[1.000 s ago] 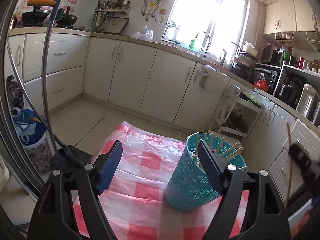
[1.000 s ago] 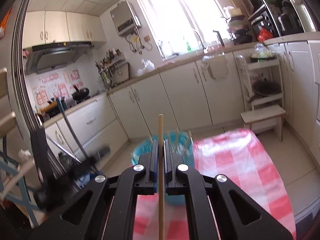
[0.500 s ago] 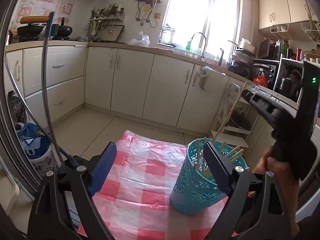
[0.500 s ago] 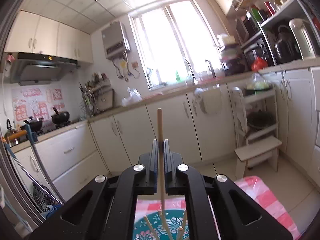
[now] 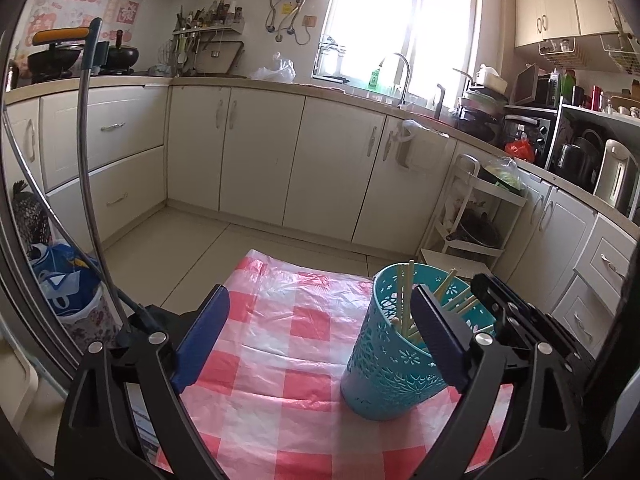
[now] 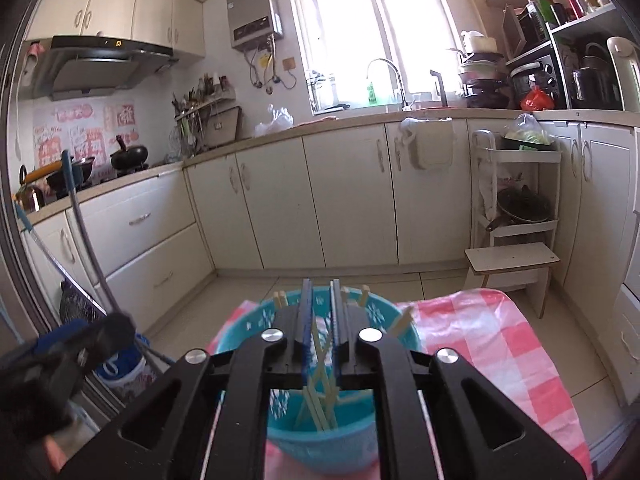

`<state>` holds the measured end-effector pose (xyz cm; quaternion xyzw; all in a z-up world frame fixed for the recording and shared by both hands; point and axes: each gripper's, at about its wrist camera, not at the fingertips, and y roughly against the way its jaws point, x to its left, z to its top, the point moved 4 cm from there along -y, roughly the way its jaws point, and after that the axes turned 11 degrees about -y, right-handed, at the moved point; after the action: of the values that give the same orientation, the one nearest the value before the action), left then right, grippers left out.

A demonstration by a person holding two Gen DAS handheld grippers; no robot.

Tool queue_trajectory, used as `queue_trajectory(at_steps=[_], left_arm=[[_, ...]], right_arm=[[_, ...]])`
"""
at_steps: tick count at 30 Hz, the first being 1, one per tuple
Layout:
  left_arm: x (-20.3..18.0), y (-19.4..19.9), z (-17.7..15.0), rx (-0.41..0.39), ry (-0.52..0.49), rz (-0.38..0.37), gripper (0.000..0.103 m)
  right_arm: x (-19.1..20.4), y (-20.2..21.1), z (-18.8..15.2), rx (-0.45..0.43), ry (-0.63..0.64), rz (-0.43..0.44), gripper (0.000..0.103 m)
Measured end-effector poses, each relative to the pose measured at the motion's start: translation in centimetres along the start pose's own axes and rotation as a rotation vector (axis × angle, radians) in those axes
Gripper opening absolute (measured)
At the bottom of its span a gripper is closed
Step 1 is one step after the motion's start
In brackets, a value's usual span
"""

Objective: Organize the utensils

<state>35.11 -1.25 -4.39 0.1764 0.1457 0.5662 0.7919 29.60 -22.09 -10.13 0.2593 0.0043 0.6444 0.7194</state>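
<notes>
- Chopsticks (image 6: 320,400) are standing loosely in a teal cut-out holder (image 5: 384,368); in the right wrist view they are showing in the lower middle of the frame, leaning against each other inside the cup, and in the left wrist view their pale tips (image 5: 404,300) are poking above the rim at the lower right.
- The holder is sitting upright on a pink-and-white checked plastic sheet (image 5: 280,340) covering the surface, towards the sheet's right side in the left wrist view.
- The right tool (image 6: 320,300) is hovering directly above the holder's mouth in the lower middle of its own view, its blue-padded fingers (image 6: 306,312) standing slightly apart; its jaws have just been opening, and no chopstick is being pinched between the pads, the sticks lying lower down in the cup.
- In the left wrist view the right tool (image 5: 516,316) is appearing as a dark body at the lower right edge, just beside the holder's far rim.
- The left tool (image 5: 320,332) is spread wide, having just been opening further; one blue pad (image 5: 204,336) is sitting at the lower left over the sheet and the other is overlapping the holder's right side, with nothing gripped between them.
- Cream kitchen cabinets (image 5: 260,160) are running across the middle of both views.
- A bright window (image 5: 404,20) is glowing at the upper middle.
</notes>
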Motion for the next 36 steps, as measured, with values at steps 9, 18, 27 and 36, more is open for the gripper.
queue_trajectory(at_steps=[9, 18, 27, 36], left_arm=[[0.3, -0.5, -0.6, 0.042, 0.01, 0.011, 0.091], [-0.2, -0.8, -1.4, 0.07, -0.035, 0.039, 0.094], [-1.2, -0.8, -1.7, 0.097, -0.093, 0.034, 0.095], [-2.1, 0.0, -2.0, 0.101, -0.163, 0.039, 0.095]], right_arm=[[-3.2, 6.8, -3.5, 0.056, 0.086, -0.043, 0.045], [-6.4, 6.2, -7.3, 0.218, 0.03, -0.121, 0.056], [-4.9, 5.8, -8.4, 0.288, 0.068, -0.095, 0.068], [-4.6, 6.2, -8.3, 0.291, 0.071, -0.094, 0.079]])
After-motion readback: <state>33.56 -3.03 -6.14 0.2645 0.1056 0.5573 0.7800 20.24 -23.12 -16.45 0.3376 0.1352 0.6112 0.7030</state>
